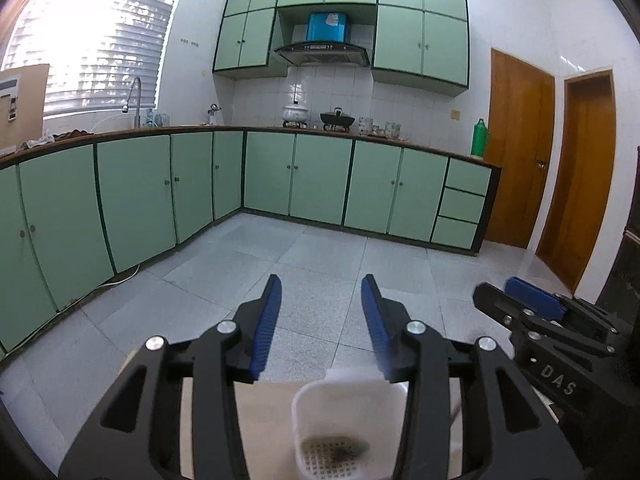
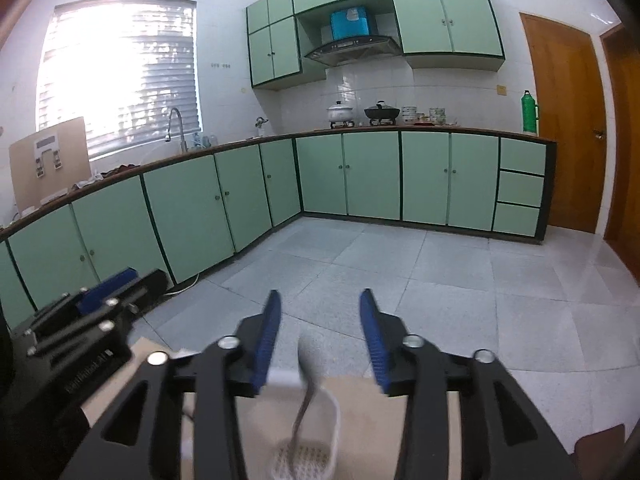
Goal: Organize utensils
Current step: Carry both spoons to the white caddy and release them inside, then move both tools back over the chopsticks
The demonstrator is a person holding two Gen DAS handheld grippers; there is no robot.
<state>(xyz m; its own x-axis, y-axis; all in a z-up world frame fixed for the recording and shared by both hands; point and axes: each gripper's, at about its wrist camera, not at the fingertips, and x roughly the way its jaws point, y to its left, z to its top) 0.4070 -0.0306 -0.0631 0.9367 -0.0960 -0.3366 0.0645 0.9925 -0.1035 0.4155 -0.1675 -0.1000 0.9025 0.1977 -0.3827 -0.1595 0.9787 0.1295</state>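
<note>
A white perforated utensil holder (image 1: 344, 420) stands on a light wooden table (image 1: 264, 412), below and between my left gripper's open blue-padded fingers. My left gripper (image 1: 322, 320) is open and empty above it. In the right wrist view the same holder (image 2: 308, 440) has a metal spoon (image 2: 307, 376) standing in it, bowl up. My right gripper (image 2: 320, 320) is open and empty, its jaws on either side of the spoon without touching it. Each gripper shows in the other's view: the right one (image 1: 532, 312) at the right, the left one (image 2: 96, 300) at the left.
Beyond the table edge (image 2: 400, 384) lies a grey tiled floor (image 1: 320, 256). Green kitchen cabinets (image 1: 296, 176) line the far wall and left side. Wooden doors (image 1: 520, 148) stand at the right. A dark object (image 2: 600, 448) sits at the table's right corner.
</note>
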